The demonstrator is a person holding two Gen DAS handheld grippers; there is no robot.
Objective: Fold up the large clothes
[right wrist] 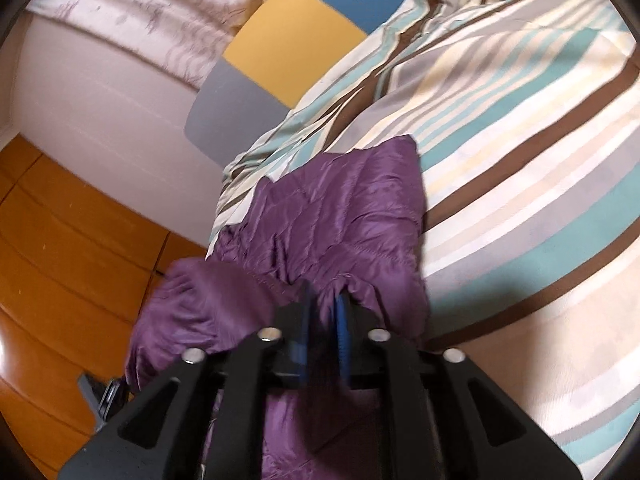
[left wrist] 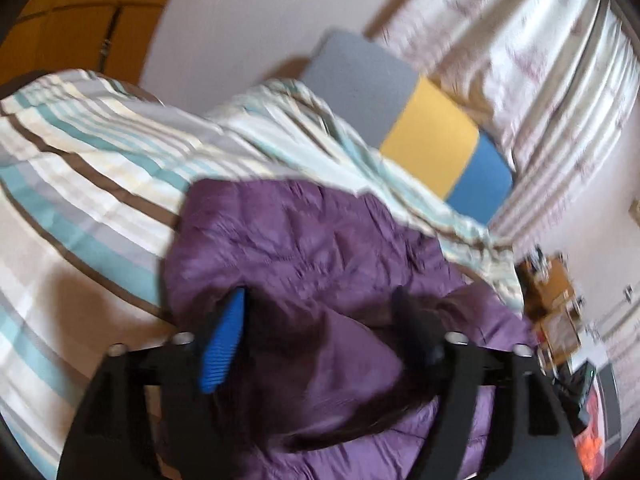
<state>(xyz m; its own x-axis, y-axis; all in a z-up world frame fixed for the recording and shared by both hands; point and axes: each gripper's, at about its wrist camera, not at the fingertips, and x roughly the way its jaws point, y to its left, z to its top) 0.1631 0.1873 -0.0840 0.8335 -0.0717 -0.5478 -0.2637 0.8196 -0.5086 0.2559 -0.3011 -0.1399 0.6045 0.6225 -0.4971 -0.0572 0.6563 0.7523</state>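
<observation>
Left claw point(left wrist: 320, 320) is released over the purple puffer jacket point(left wrist: 304, 240); our right claw point(right wrist: 322, 320) w/ jaws near-closed on its gathered edge. Jacket's long axis runs fwd from both across the bed point(right wrist: 520, 160).

I am looking into a bedroom in a home. A bed point(left wrist: 100, 152) fills most of both views, made up with a duvet striped in teal, brown, grey and cream. At its head stands a padded headboard point(left wrist: 424, 136) in grey, yellow and blue panels. Beside the headboard hang pale patterned curtains point(left wrist: 540, 52), and beside the bed lies an orange wooden floor point(right wrist: 60, 240).
</observation>
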